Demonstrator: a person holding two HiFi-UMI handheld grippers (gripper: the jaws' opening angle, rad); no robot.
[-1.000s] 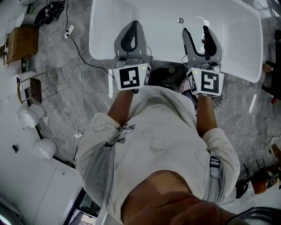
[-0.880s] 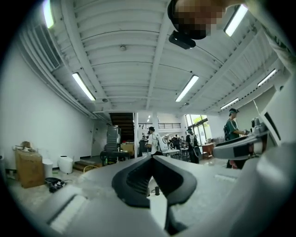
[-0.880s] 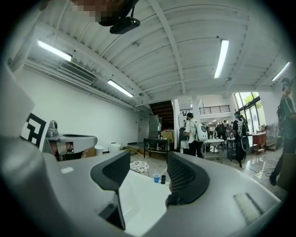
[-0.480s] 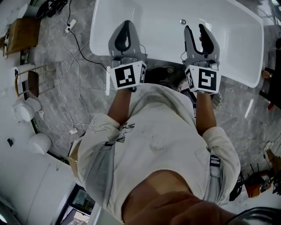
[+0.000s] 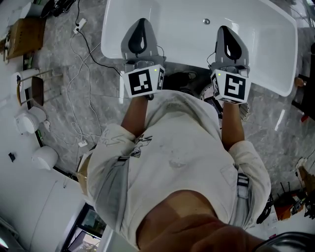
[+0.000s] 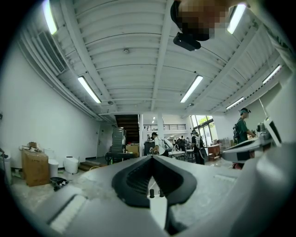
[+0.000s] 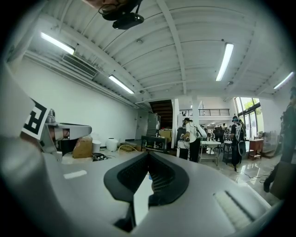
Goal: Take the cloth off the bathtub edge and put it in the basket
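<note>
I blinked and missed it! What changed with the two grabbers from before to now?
The right gripper has just been closing its jaws. They were apart before and now meet with nothing between them. The left gripper stayed shut and empty, and both still hover over the white bathtub.

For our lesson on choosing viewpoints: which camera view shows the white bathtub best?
The head view: it looks down on the bathtub, showing its white basin, rim and drain. The left gripper view and the right gripper view point level across the room and show nothing of the tub.
</note>
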